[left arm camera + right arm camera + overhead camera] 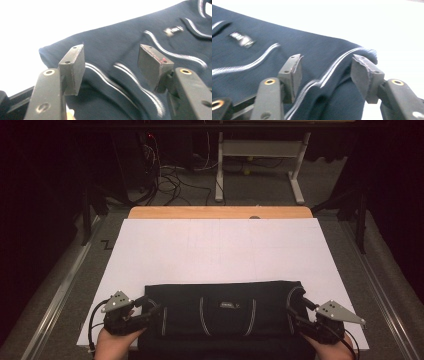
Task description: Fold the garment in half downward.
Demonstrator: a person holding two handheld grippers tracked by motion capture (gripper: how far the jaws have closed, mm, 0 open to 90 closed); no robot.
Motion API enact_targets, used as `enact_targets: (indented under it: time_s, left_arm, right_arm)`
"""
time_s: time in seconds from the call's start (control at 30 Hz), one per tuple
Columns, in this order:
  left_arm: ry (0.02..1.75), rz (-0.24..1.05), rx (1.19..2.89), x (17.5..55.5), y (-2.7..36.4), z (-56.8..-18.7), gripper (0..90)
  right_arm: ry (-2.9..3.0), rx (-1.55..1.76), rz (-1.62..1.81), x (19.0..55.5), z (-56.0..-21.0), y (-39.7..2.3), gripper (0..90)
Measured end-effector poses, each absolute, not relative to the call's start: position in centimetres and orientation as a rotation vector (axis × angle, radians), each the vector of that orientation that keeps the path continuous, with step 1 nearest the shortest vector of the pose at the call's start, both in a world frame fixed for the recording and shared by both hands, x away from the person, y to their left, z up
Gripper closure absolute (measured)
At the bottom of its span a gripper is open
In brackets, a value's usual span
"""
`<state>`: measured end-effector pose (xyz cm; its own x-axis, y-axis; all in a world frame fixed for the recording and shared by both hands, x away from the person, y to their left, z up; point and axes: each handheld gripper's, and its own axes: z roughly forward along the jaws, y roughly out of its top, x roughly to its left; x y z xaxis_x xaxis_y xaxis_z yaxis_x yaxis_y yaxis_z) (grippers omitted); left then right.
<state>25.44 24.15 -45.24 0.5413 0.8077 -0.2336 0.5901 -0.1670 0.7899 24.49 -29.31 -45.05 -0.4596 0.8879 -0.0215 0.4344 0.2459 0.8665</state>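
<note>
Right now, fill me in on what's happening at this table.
A person is working on a dark folded garment with pale stripes, lying on the white sheet at the near edge of the table. The left hand-held gripper sits at the garment's left end and the right hand-held gripper at its right end. Both stand open over the cloth, pads not pressing on it, so the garment lies flat and is not held.

A wooden table [220, 212] is covered by a white sheet [220, 250]. A folded dark garment [225, 312] with pale stripes lies on the sheet's near edge.
</note>
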Motion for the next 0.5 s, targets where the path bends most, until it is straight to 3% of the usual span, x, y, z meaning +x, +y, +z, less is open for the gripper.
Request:
enact_targets:
  time_s: [0.3, 0.37, 0.5]
  left_arm:
    - [1.282, 0.311, 1.853, 29.8, 25.6, -46.4, 36.0]
    - [1.315, 0.257, 1.855, 30.8, 25.8, -46.9, 31.4]
    - [1.325, 0.227, 1.918, 31.1, 25.3, -47.8, 31.4]
  right_arm:
    - [1.943, 1.286, 1.079, 28.8, -45.1, -30.0, 39.7]
    - [1.932, 1.339, 1.063, 30.7, -45.4, -30.2, 35.2]
    - [1.953, 1.388, 0.969, 32.1, -46.3, -30.0, 35.1]
